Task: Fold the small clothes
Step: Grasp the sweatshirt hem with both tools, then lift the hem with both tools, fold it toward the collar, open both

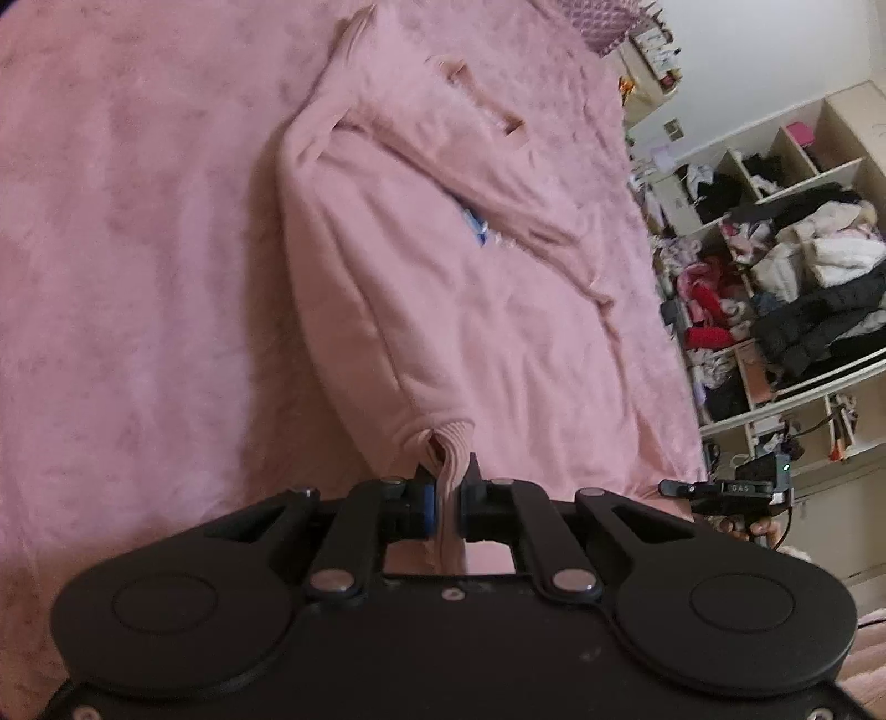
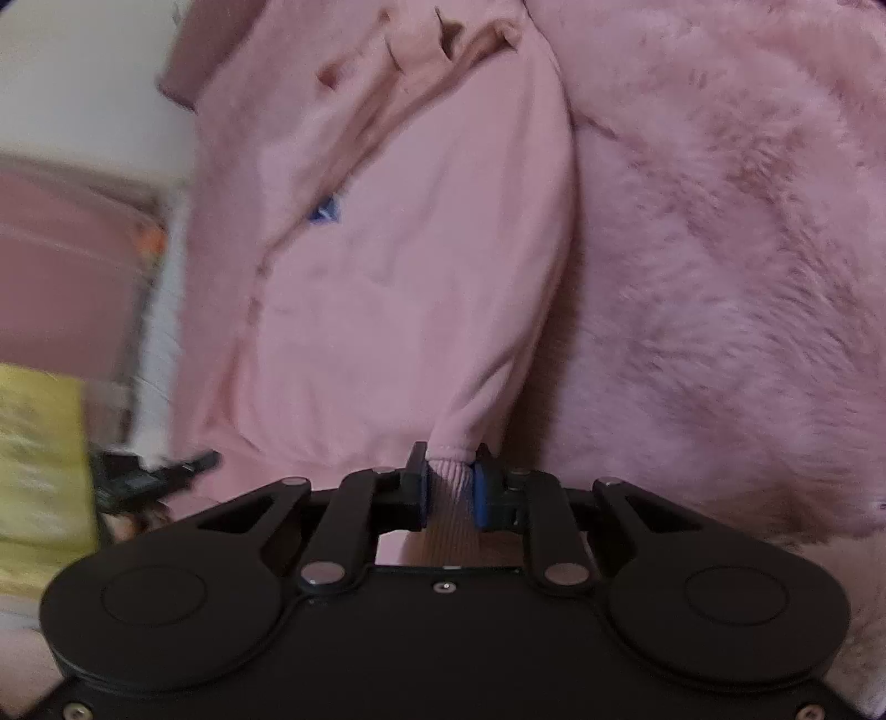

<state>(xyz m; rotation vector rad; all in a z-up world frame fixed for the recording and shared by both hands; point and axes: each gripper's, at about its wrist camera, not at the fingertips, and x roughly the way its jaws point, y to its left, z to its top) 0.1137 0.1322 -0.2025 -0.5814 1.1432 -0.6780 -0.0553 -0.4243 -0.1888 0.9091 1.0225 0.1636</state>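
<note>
A small pink sweatshirt [image 1: 443,288] lies on a fluffy pink blanket [image 1: 138,249], sleeves folded across its front, a blue patch showing on the chest. My left gripper [image 1: 446,487] is shut on the ribbed hem at one bottom corner. My right gripper [image 2: 449,482] is shut on the ribbed hem at the other bottom corner of the same sweatshirt [image 2: 398,277]. The right gripper also shows at the right edge of the left wrist view [image 1: 720,490], and the left gripper shows at the left of the right wrist view [image 2: 160,471].
The blanket [image 2: 720,277] covers a bed. Open shelves [image 1: 786,266] stuffed with clothes stand beyond the bed's right edge. A patterned pillow [image 1: 598,22] lies at the far end. A yellow object [image 2: 39,459] and a wall lie left in the right wrist view.
</note>
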